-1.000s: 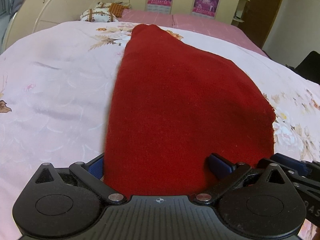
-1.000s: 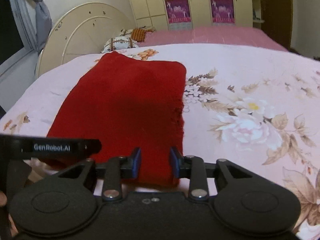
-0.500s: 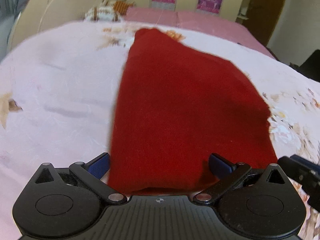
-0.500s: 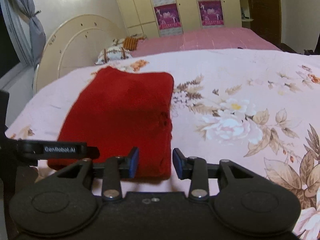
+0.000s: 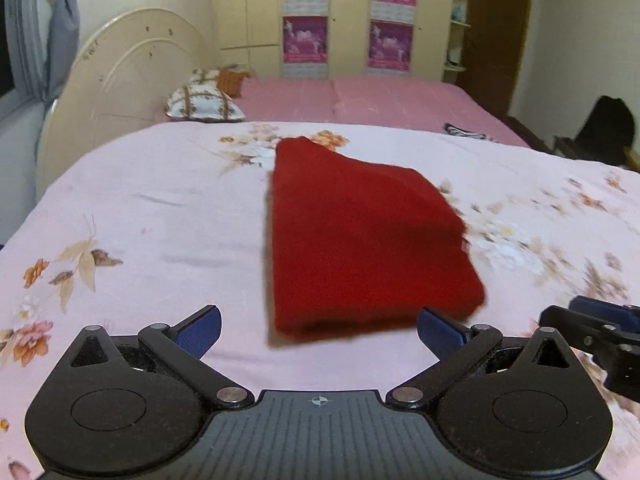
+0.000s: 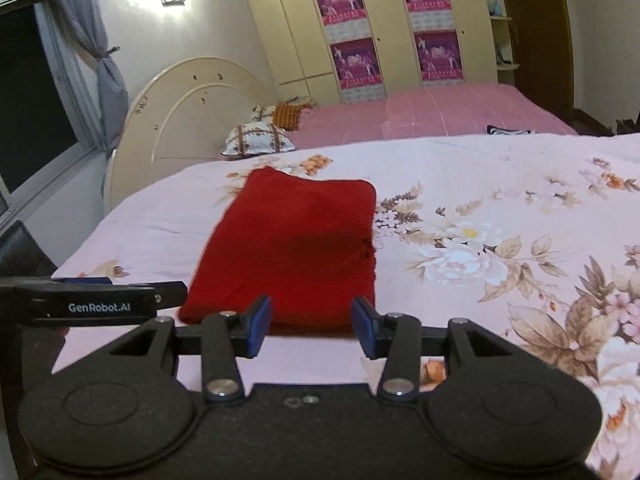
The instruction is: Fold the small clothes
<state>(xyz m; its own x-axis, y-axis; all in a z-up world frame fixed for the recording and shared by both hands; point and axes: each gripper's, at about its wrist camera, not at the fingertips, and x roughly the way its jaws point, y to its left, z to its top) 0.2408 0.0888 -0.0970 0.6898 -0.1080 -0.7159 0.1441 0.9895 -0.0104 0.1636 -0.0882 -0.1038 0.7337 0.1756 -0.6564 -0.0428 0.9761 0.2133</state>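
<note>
A folded dark red garment lies flat on the pale pink floral bedspread. My left gripper hovers just short of the garment's near edge, jaws wide open, nothing between them. My right gripper hangs above and in front of the garment's near right corner; its jaws are opening and hold nothing. In the left wrist view the right gripper's fingers show at the right edge. In the right wrist view the left gripper's fingers show at the left.
A cream round headboard and a patterned pillow stand beyond the bedspread, with a pink bed surface behind. Wardrobe doors with purple posters line the far wall. A dark chair stands at right.
Both grippers have pulled back and risen away from the garment, which now lies free on the bed. The right gripper's jaws have widened and let go of the garment's edge.
</note>
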